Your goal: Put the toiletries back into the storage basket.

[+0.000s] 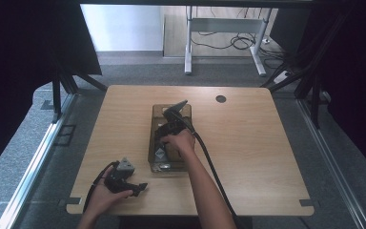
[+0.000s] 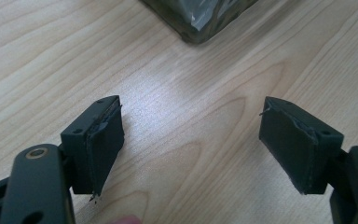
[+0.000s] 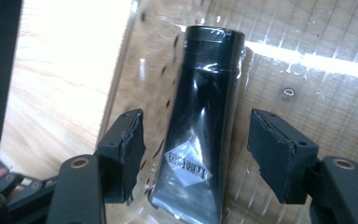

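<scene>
Grey carpet and a second desk frame lie beyond the pale wood surface (image 1: 248, 143), which occupies the centre of the high view. At mid-frame stands a clear plastic bin (image 1: 155, 138); on its floor lies a black tube (image 3: 200, 121) with a white diamond label. In the right gripper view, the tube's long axis runs from the lower centre of the frame toward the upper centre, leaning slightly right — cap end at the top, flat crimped end at the bottom.

The right gripper (image 3: 196, 154) sits over the bin with its jaws spread wide on either side of the tube; the pads do not press on it, so the tube rests free.

The left gripper (image 2: 191, 140) rests at the lower left of the high view, jaws wide and holding nothing, with a bin corner just ahead of it.

Risk assessment — the glossy tube tapers toward the crimp, so a closing grip there could squeeze it out sideways. A jaw may also catch the bin wall and drag the bin.
</scene>
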